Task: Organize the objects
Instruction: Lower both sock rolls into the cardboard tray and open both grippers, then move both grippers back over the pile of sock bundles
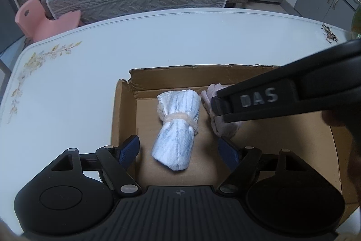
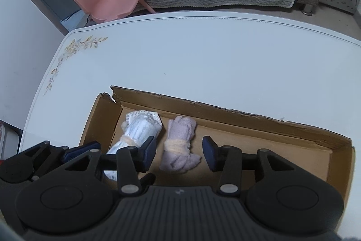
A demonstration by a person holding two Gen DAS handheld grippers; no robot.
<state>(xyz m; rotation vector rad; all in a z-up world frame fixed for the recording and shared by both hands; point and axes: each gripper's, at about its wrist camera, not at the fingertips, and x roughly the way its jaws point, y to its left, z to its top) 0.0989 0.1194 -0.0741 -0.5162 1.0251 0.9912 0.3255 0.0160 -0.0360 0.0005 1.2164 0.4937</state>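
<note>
Inside the cardboard box [image 2: 225, 125], both rolls are lying free: left tool [image 1: 180, 150] gaping around the white roll [image 1: 176, 128], right tool [image 2: 178, 153] gaping around the lilac roll [image 2: 180, 146] at three o'clock.

In the left wrist view the right tool's black body [image 1: 282, 92] crosses the cardboard box [image 1: 126, 105] and covers most of the lilac towel roll [image 1: 225, 128] and the box's right far corner. A dark blurred shape at the right edge hides the box's right wall. In the right wrist view the left tool [image 2: 106, 150] covers the lower end of the white-and-blue towel roll [image 2: 142, 128]. The box's near wall lies behind the tool bodies in both views.
</note>
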